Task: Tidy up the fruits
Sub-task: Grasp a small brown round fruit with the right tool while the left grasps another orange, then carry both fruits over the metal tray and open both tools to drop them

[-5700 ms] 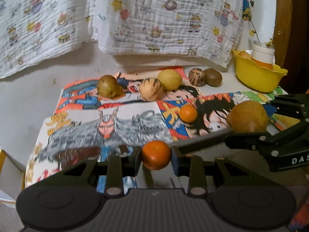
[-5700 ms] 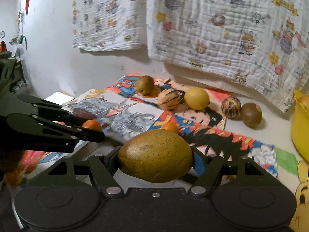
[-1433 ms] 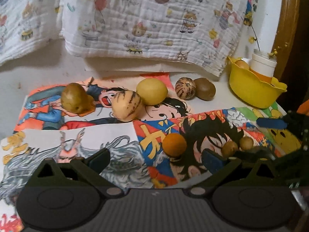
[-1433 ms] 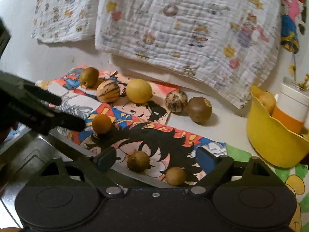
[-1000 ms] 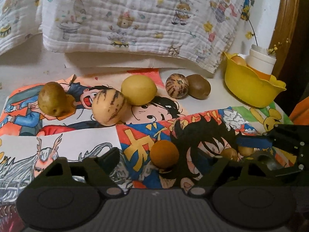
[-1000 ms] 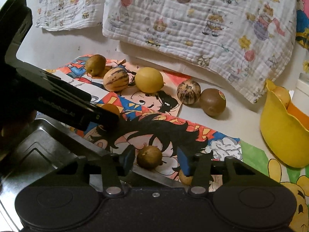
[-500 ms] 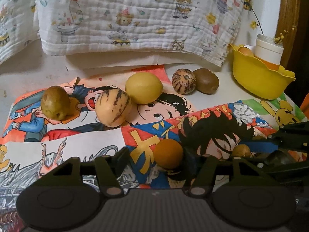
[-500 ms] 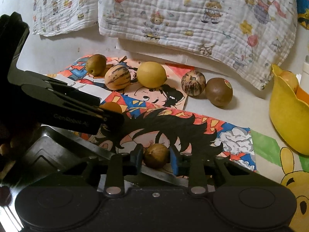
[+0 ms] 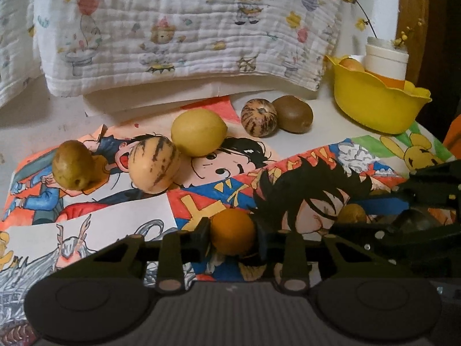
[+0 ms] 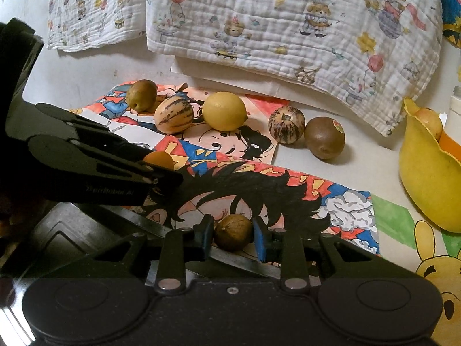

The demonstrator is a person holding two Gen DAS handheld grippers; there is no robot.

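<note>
On the white table (image 10: 86,75), a printed muslin cloth (image 10: 288,20) is hung at the back, and colourful cartoon drawings (image 9: 219,170) are spread below it. At the right edge a yellow bowl (image 9: 374,103) is placed, and a white cup (image 9: 386,60) is seen behind its rim. Along the back of the drawings, five fruits are laid in a row: a green-brown pear (image 9: 73,164), a striped pale melon (image 9: 154,165) touching a lemon (image 9: 198,132), then a smaller dark-striped melon (image 9: 259,117) just beside a kiwi (image 9: 293,114).

Nearer to the cameras, a small orange (image 9: 232,230) is pinched by the left gripper (image 9: 232,238); the jaws have just been closing and are now pressed on both sides of it. A small brown round fruit (image 10: 232,236) is pinched in the same way by the right gripper (image 10: 233,238), low on the drawing with black hair. The two tools are held close beside each other.
</note>
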